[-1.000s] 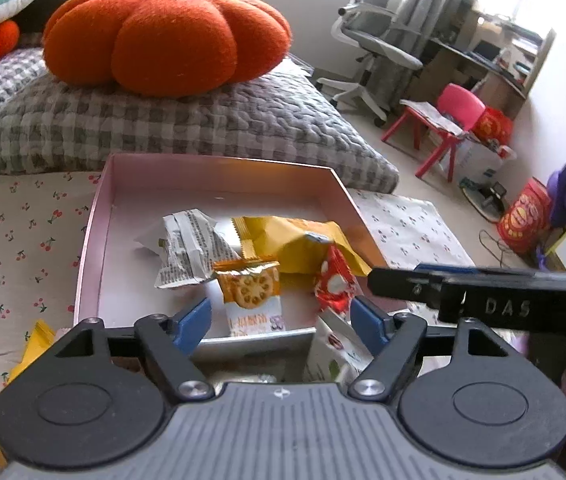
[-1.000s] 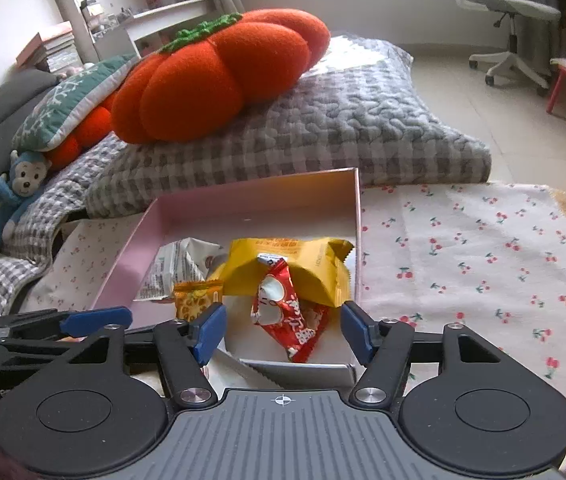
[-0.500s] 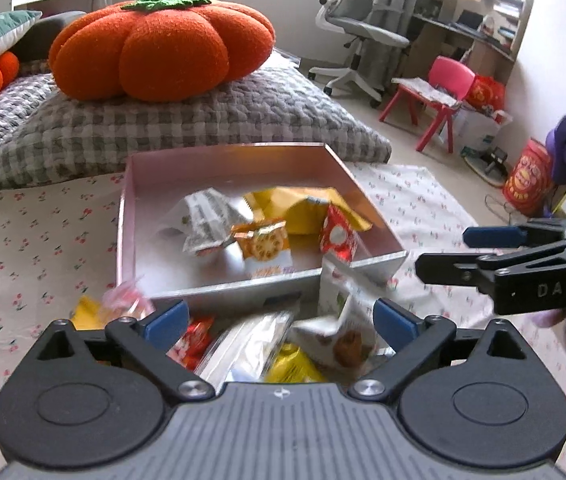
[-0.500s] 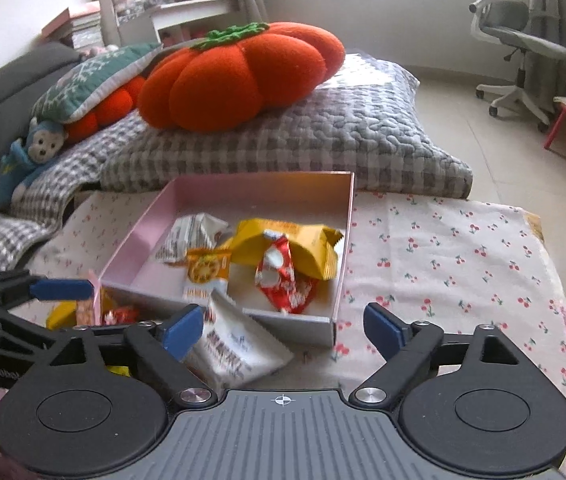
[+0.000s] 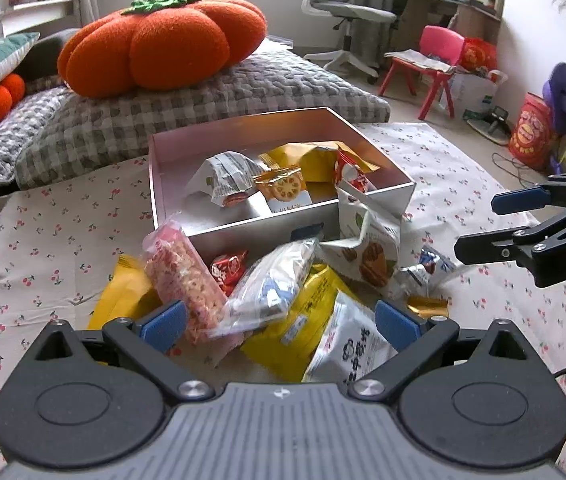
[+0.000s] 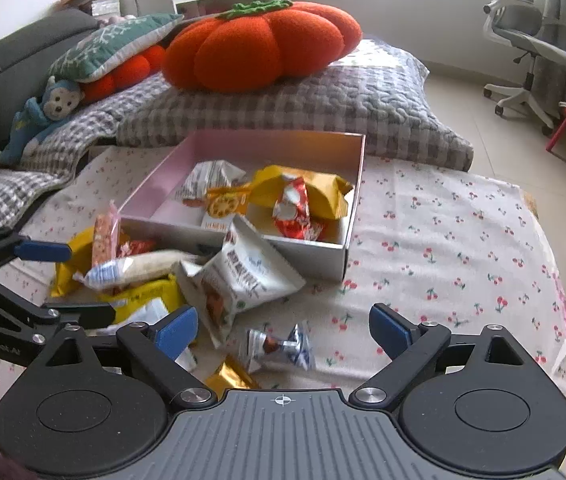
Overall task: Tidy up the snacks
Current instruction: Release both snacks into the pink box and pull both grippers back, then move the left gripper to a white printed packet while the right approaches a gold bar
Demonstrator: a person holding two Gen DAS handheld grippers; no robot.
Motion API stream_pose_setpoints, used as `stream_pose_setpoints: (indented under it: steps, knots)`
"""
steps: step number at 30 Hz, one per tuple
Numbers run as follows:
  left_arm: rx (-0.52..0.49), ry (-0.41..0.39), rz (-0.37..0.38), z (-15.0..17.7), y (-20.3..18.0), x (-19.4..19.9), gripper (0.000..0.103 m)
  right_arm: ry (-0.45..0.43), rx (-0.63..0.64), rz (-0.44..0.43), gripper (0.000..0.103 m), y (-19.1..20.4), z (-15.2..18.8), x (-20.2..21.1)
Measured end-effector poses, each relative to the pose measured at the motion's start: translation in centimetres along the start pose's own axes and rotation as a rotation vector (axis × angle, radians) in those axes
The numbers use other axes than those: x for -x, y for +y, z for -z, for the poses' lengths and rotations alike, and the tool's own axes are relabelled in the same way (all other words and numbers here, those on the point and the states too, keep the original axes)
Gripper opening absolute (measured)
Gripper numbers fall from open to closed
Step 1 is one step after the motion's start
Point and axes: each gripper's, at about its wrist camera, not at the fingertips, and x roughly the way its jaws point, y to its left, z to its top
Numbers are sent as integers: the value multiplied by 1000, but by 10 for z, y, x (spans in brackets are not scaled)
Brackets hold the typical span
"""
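Note:
A pink open box [image 5: 239,132] [image 6: 357,184] on the cherry-print cloth holds several snack packets, among them a yellow bag [image 6: 323,192] and a red packet [image 6: 293,210]. A heap of loose snacks lies in front of it: a pink rice bar [image 5: 181,276], a clear packet [image 5: 273,288], a white cookie bag [image 5: 371,248] [image 6: 243,276] leaning on the box wall, and a small blue-white packet [image 6: 279,348]. My left gripper [image 5: 279,322] is open and empty above the heap. My right gripper [image 6: 281,330] is open and empty over the small packet.
A grey checked cushion [image 5: 203,96] with an orange pumpkin pillow [image 5: 163,44] lies right behind the box. An office chair [image 6: 531,40] and a red child's chair [image 5: 431,68] stand on the floor to the right. The cloth's right edge [image 6: 563,304] drops to the floor.
Both grippers have pulled back from the box and risen. Both have opened wider. The heap of loose snacks in front of the box has come into view.

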Motion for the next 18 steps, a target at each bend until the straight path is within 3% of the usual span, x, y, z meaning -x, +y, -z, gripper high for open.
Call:
stream_pose_setpoints:
  steps: [6,18]
  knots:
    - [-71,-23,15,16,-8,7,99,7,33,2,95,8,15,2]
    - [-239,-44,65,35,-33,6,77,54,73,11,96,12,38,-5]
